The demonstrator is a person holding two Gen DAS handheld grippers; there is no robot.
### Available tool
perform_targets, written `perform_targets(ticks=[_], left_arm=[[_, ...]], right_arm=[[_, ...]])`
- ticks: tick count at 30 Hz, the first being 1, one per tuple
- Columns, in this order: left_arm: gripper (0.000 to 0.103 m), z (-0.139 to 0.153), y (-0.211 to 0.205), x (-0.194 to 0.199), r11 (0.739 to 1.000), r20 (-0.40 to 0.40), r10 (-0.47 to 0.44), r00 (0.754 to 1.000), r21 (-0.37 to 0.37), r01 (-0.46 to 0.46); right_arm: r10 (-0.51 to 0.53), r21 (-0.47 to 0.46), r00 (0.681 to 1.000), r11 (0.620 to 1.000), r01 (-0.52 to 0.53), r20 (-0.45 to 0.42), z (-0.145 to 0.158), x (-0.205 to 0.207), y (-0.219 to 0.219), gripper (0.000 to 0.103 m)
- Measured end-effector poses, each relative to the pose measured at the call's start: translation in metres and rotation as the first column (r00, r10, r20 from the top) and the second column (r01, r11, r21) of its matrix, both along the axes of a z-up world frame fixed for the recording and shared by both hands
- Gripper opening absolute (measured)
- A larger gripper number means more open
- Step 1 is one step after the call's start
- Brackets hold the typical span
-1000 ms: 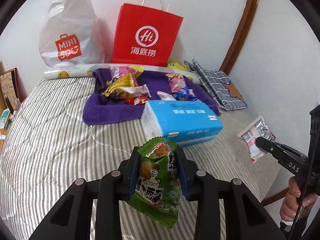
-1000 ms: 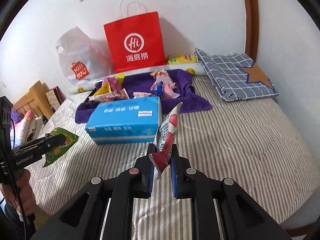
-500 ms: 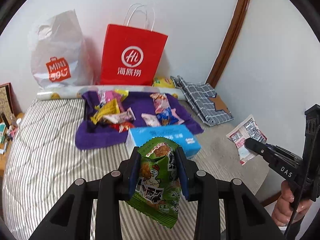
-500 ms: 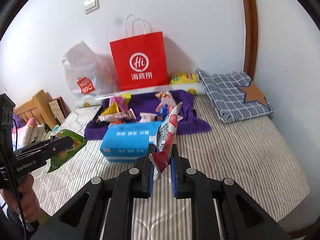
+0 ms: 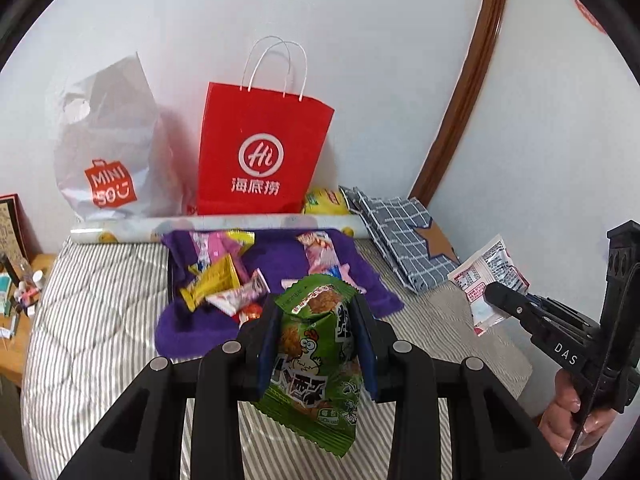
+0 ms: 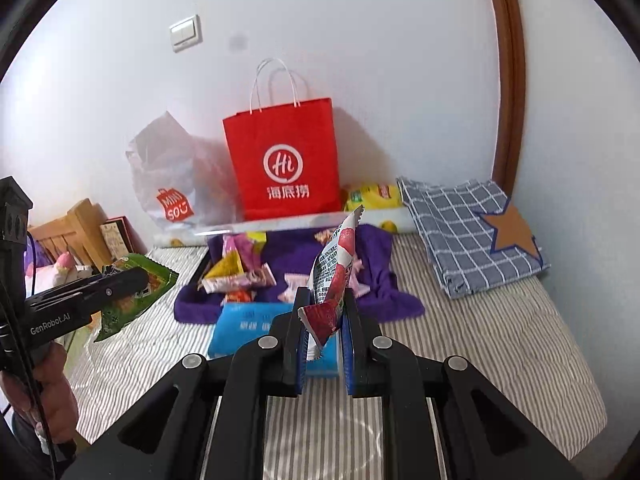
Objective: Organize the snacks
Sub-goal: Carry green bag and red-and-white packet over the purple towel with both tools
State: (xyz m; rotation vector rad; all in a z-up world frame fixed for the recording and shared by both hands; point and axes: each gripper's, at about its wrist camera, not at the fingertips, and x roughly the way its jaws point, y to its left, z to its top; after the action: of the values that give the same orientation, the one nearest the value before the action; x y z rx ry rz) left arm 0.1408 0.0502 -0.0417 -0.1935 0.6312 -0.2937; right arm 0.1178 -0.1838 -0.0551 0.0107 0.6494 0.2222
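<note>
My left gripper [image 5: 316, 332] is shut on a green snack packet with a cartoon chicken [image 5: 316, 364], held above the striped bed. My right gripper [image 6: 324, 320] is shut on a red and white snack packet [image 6: 334, 276] that stands up between its pads. Each gripper shows in the other's view: the right gripper [image 5: 490, 294] with its white packet [image 5: 486, 276], the left gripper [image 6: 142, 276] with the green packet [image 6: 132, 296]. Several loose snacks [image 5: 224, 280] lie on a purple towel [image 5: 276, 260]. A red paper bag [image 5: 260, 156] stands open against the wall.
A white plastic shopping bag [image 5: 104, 148] leans beside the red bag. A blue tissue pack [image 6: 244, 320] lies in front of the towel. A folded checked cloth [image 6: 472, 232] sits at the right. A yellow packet [image 6: 372, 196] lies by the wall. A wooden bedside table [image 5: 16, 320] with clutter is at the left.
Both grippers have risen with their packets still gripped. The bed and bags sit lower and farther in both views, and the tissue pack is now hidden behind the green packet in the left view.
</note>
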Motion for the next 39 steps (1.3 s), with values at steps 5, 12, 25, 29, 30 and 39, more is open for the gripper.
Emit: perform_targets(ticks=[5, 12, 25, 29, 30, 39], left_arm=[[0.033, 0.016, 0.006, 0.021, 1.000, 0.014, 0.015, 1.000, 0.009, -0.015], [0.033, 0.030, 0.017, 0.052, 0.999, 0.027, 0.046, 0.999, 0.005, -0.046], [0.033, 0.027, 0.034, 0.115, 0.996, 0.004, 0.085, 0.996, -0.039, -0.085], [0.033, 0.028, 0.036, 0.133, 0.995, 0.005, 0.093, 0.996, -0.043, -0.092], [0.033, 0.028, 0.036, 0.137, 0.995, 0.003, 0.092, 0.996, -0.044, -0.091], [0.033, 0.013, 0.048, 0.176, 0.992, -0.001, 0.129, 0.992, 0.001, -0.129]], right_arm=[[0.016, 0.001, 1.000, 1.000, -0.016, 0.021, 0.011, 0.021, 0.008, 0.014], [0.046, 0.012, 0.997, 0.999, -0.046, 0.056, 0.025, 0.057, 0.020, 0.014], [0.073, 0.027, 0.997, 0.997, -0.074, 0.041, 0.022, 0.126, 0.032, 0.014], [0.101, 0.007, 0.994, 0.995, -0.101, 0.033, 0.022, 0.147, 0.040, 0.014], [0.115, -0.007, 0.993, 0.993, -0.115, 0.031, 0.021, 0.153, 0.043, 0.014], [0.224, -0.064, 0.974, 0.972, -0.226, -0.026, -0.008, 0.200, 0.059, 0.014]])
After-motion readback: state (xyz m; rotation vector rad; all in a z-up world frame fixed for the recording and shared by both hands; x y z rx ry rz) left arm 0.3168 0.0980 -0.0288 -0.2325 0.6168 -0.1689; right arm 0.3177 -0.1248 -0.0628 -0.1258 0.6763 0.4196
